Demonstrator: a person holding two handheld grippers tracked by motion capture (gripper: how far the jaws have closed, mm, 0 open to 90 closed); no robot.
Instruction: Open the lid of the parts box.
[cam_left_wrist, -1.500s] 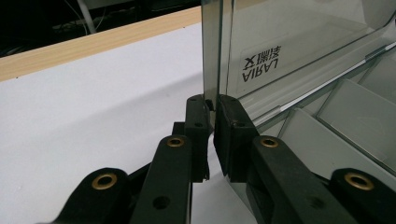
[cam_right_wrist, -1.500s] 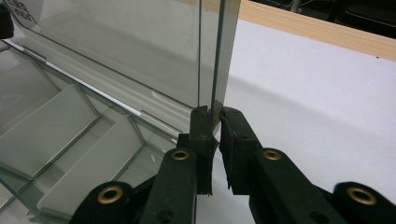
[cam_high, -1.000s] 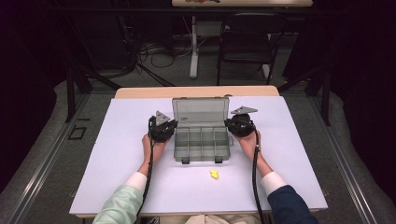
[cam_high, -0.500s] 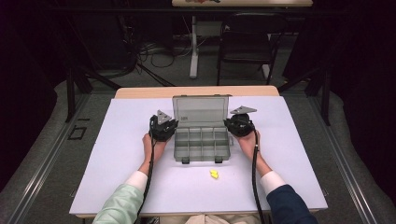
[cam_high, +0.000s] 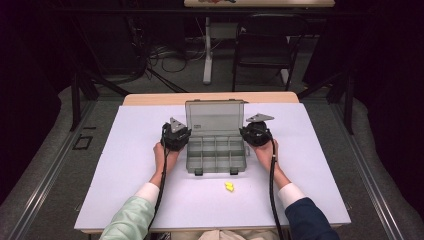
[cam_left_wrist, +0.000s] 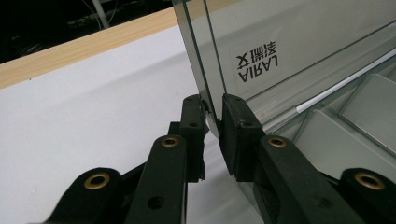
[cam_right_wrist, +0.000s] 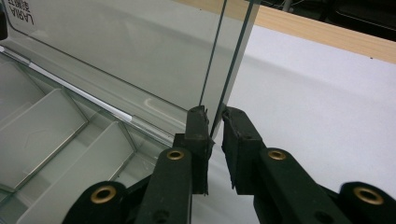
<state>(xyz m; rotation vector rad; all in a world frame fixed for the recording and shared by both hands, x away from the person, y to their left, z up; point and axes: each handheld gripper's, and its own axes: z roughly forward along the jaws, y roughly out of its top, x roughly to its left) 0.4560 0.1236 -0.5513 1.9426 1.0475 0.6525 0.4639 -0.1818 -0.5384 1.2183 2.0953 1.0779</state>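
A clear grey compartment box lies at the table's middle with its lid standing upright. My left gripper is at the lid's left edge, and in the left gripper view it is shut on the lower corner of the lid, beside the printed label. My right gripper is at the lid's right edge. In the right gripper view it pinches the thin side wall of the lid. The compartments look empty.
A small yellow piece lies on the white table cover just in front of the box. A wooden table edge runs behind the box. A chair and cables stand on the floor beyond.
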